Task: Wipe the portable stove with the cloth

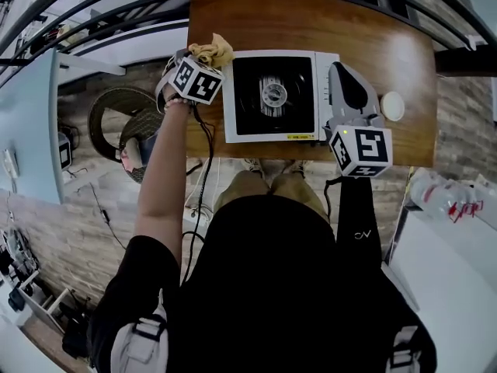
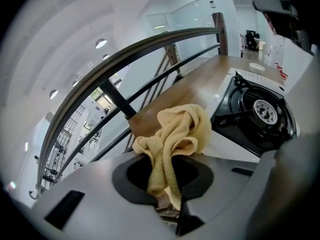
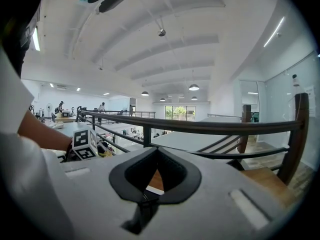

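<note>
Your left gripper (image 1: 199, 62) sits at the far left corner of the stove (image 1: 273, 95), and its fingers are clenched on the yellow cloth (image 1: 211, 51). In the left gripper view the cloth (image 2: 175, 134) runs down between the fingers, which pinch it low, while the rest bunches up in loose folds above them. The bunch is just beside the stove's (image 2: 260, 111) white left edge, over the wooden counter (image 1: 311, 22). Whether the cloth touches the stove, you cannot tell from these views.

The stove stands in the middle of the counter, its black burner well facing up with the round burner in the centre.

Your right gripper (image 1: 342, 72) is over the stove's right end, pointing away from you. In the right gripper view its fingers (image 3: 172, 171) are pressed together with nothing between them; only a sliver of wood shows through the gap. Beyond them runs a dark railing (image 3: 200, 126).

A small white round thing (image 1: 393, 106) lies on the counter, just right of that gripper.
</note>
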{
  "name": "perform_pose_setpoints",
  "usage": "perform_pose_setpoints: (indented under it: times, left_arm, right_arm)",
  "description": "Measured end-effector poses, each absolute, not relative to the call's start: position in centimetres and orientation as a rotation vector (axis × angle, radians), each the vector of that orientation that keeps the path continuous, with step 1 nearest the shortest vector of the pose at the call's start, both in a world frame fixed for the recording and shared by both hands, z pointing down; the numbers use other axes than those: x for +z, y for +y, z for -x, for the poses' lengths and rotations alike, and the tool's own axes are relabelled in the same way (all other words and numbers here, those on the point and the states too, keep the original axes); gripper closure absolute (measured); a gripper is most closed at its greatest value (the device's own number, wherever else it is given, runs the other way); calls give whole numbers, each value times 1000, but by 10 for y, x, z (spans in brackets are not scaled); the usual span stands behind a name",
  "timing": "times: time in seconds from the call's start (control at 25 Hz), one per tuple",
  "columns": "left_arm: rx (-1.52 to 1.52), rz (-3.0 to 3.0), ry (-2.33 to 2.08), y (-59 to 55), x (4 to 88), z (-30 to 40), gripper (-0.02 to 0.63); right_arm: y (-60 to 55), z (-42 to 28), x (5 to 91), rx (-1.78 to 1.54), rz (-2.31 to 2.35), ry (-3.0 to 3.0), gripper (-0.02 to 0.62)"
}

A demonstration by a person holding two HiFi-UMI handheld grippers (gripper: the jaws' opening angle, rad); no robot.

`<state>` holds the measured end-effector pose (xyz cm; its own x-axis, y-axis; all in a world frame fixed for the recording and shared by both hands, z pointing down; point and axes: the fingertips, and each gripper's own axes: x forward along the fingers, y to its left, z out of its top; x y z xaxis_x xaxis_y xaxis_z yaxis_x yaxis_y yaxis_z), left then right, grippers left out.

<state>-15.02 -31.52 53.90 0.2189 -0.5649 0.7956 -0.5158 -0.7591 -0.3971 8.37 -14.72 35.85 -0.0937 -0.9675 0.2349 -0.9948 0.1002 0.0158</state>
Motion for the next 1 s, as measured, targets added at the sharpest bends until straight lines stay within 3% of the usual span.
perform_pose_setpoints:
  times: [0.24,1.0]
  left_arm:
    - [-1624,2380,1007,-321,537,121,538]
    - [-1504,2384,461,-215,521,-107,538]
  right_arm:
    - [-148,-96,364,232,-1967,-2203,594]
    - [-103,-229,363,264,-2081,-2150,594]
